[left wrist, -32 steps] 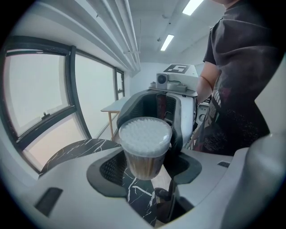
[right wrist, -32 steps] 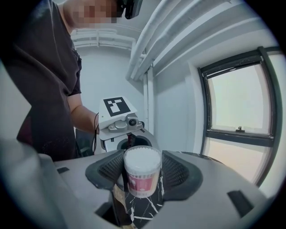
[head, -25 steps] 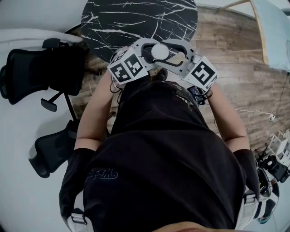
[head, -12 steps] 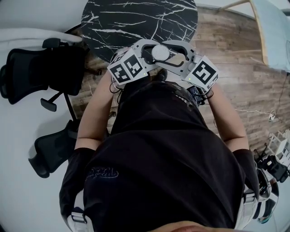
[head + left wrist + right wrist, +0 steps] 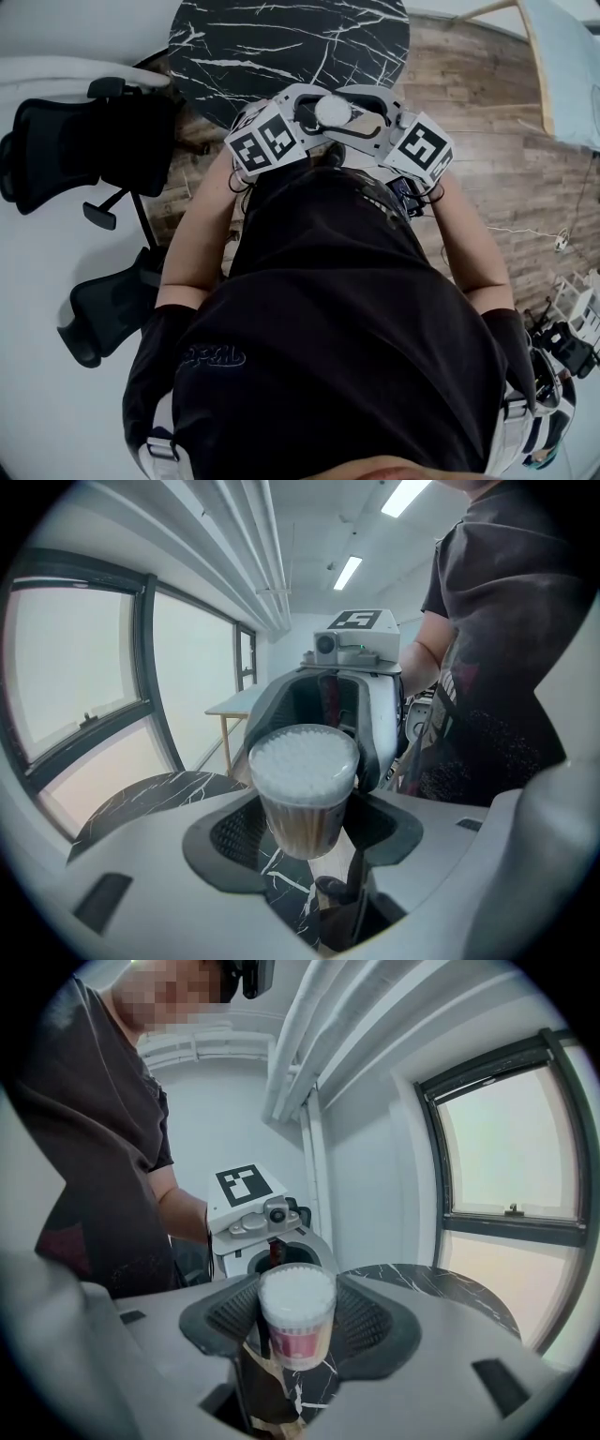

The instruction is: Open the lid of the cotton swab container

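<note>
Over the last second almost nothing has been changed. In the head view the cotton swab container (image 5: 333, 110) is kept at upper centre, over the near edge of the black marble table (image 5: 281, 37). The left gripper (image 5: 305, 834) is closed on the container's body, and the right gripper (image 5: 298, 1335) on its upper part; only the latter's marker cube (image 5: 424, 147) has been tilted slightly. The clear lid (image 5: 303, 759) appears still seated, so opening is judged barely begun, with 2 grips set for a twist or pull.
</note>
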Tool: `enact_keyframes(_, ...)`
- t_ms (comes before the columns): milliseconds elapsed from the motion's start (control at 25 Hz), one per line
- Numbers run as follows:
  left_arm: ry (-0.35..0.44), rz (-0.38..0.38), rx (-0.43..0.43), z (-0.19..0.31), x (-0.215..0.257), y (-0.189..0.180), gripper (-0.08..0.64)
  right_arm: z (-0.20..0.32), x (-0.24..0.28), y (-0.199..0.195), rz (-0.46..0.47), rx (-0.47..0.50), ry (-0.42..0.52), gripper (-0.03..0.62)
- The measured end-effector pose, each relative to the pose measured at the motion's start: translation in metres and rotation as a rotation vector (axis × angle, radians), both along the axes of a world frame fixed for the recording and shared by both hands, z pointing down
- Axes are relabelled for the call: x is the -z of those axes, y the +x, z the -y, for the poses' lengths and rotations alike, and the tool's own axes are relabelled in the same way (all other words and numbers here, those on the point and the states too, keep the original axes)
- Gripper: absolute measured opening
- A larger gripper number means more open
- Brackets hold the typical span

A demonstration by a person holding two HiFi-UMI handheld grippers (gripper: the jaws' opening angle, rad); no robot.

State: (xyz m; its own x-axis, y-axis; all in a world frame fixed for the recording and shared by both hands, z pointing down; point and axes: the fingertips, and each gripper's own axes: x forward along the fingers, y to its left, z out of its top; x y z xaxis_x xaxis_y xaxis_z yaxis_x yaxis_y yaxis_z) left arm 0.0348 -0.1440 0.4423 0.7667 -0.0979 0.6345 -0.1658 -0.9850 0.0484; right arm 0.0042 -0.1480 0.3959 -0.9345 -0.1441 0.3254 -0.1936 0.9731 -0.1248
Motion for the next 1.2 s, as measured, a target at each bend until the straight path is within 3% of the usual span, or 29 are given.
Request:
enact_keyframes(200, 0.019, 0.029, -0.015, -0.002, -0.004, 0.000, 0.255, -0.001, 0.000, 0.001, 0.031, 0.006, -0.061, 0.261)
enact_keyframes(680, -0.009, 0.048, -0.035, -0.003, -0.013, 0.002, 0.255, -0.001, -0.010, 0.005, -0.013, 0.039, -0.082, 0.262)
enact_keyframes(920, -0.031, 0.041, -0.028, -0.007, -0.013, 0.004, 0.256, -0.003, -0.005, 0.006, -0.026, 0.041, -0.037, 0.264)
enact_keyframes(1200, -0.027, 0.068, -0.032, -0.005, -0.019, -0.001, 0.256, 0.007, 0.017, 0.007, 0.024, 0.013, 0.004, 0.264)
